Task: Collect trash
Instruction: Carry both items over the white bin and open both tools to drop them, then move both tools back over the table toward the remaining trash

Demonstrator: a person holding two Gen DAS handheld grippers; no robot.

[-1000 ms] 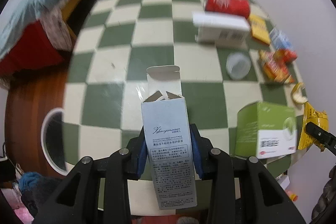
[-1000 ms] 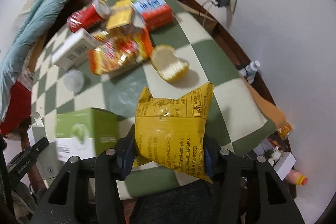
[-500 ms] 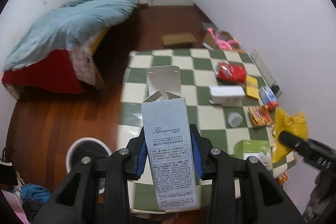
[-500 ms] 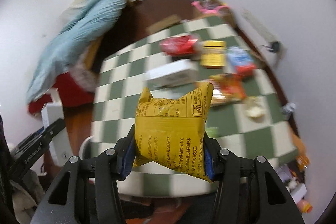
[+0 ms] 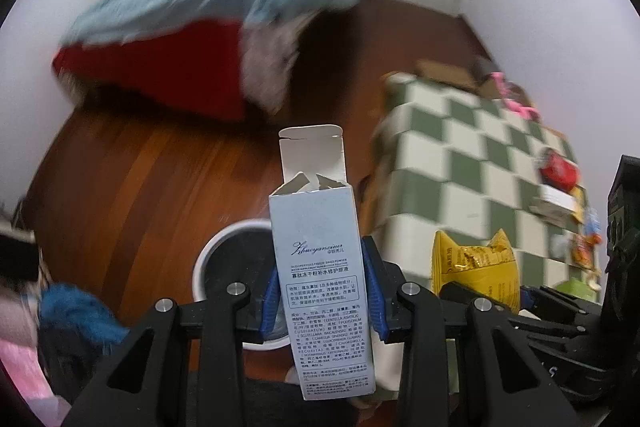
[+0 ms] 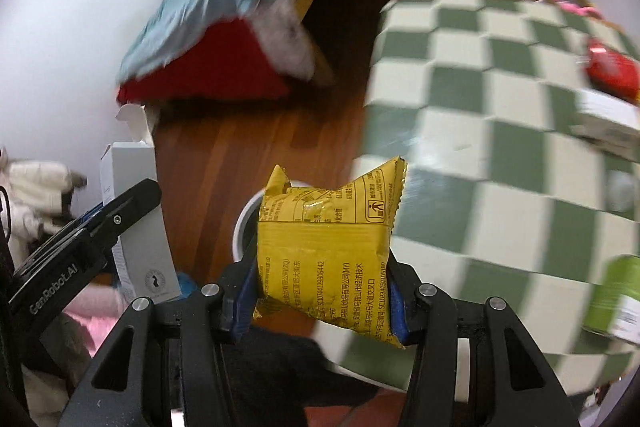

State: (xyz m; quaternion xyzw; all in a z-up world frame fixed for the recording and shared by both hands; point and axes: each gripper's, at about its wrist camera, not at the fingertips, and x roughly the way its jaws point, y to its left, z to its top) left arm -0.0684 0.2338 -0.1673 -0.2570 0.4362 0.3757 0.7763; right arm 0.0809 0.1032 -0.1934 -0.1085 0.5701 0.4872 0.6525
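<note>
Left gripper [image 5: 324, 291] clamps the pale blue carton [image 5: 320, 267] (top flap open) over the white-rimmed bin [image 5: 224, 239] on the floor. Right gripper [image 6: 324, 291] pinches the yellow snack bag [image 6: 328, 247], near the checkered table [image 6: 480, 107].

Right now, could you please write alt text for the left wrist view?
The left gripper clamps an opened pale blue carton above a white-rimmed bin on a wooden floor. At right, a yellow snack packet and a green checkered table.
</note>
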